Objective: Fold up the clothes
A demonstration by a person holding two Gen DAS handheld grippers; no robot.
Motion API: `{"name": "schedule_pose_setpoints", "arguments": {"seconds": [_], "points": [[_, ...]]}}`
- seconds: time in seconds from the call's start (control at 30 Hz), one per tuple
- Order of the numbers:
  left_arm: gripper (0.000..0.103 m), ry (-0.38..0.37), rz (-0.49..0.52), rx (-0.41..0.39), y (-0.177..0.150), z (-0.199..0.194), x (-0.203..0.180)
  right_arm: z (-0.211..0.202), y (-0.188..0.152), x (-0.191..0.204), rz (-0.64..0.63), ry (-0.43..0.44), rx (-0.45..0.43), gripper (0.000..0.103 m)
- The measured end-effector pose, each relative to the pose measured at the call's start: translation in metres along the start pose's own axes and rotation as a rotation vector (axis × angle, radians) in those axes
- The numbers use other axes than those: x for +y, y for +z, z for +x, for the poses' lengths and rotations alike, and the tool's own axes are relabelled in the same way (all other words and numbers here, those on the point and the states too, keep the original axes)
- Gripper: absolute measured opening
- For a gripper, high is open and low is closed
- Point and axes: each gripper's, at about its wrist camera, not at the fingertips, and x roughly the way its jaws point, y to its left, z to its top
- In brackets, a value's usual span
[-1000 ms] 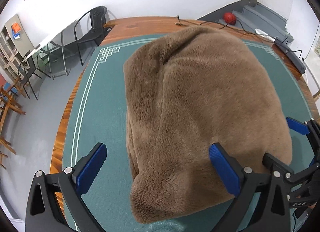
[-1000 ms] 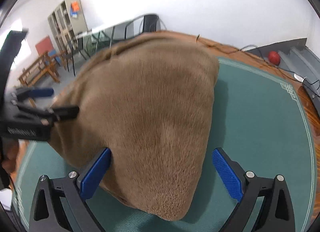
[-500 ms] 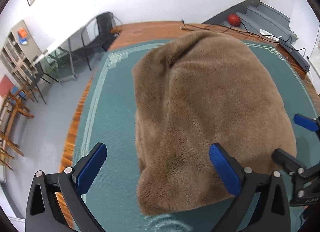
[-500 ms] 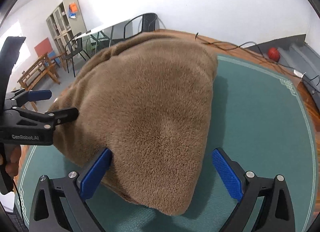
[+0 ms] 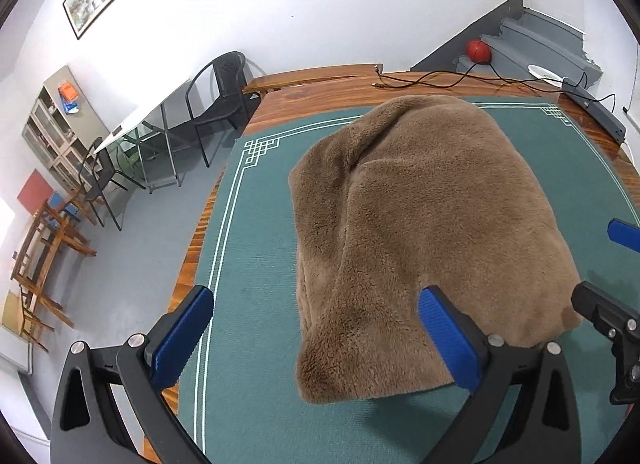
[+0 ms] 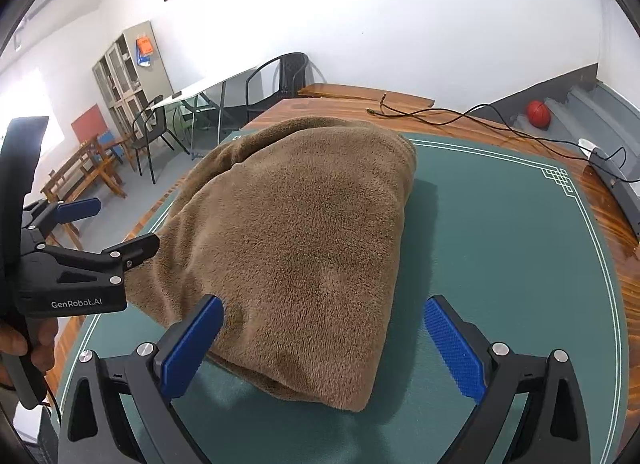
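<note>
Green mat (image 5: 256, 223): work surface. Brown fleece garment (image 5: 420, 223) lies folded, centre of mat. Left gripper (image 5: 316, 338), right gripper (image 6: 324, 348): jaws wide, nothing held, poised over near corners. Step (judged): press edges flat, square corners.

White lettering "GenRobot.AI" on the black body of the left tool (image 6: 116, 229), seen in the right wrist view, no other readable text
</note>
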Motion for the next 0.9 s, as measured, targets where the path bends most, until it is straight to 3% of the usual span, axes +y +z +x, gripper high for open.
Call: {"name": "schedule_pose_setpoints", "arguments": {"seconds": [0.13,0.27,0.57,0.67,0.77,0.9], "points": [[0.103,0.004,-0.008,-0.014,-0.001,-0.009,0.001,-0.003,-0.005,-0.003,0.004,0.000,0.005,0.101],[0.103,-0.054,-0.042,0.027,-0.003,-0.006,0.009,-0.004,-0.010,-0.005,0.009,0.003,0.012,0.101],[0.103,-0.143,-0.233,0.180,-0.047,0.017,0.048,-0.013,-0.047,-0.027,0.056,0.011,0.094,0.101],[0.103,-0.197,-0.303,0.187,-0.044,0.022,0.063,-0.015,-0.054,-0.041,0.111,0.013,0.108,0.101],[0.103,-0.318,-0.393,0.200,-0.038,0.030,0.075,-0.017,-0.057,-0.054,0.168,0.018,0.113,0.101],[0.103,-0.402,-0.413,0.216,-0.025,0.048,0.076,-0.020,-0.049,-0.064,0.188,0.027,0.093,0.101]]}}
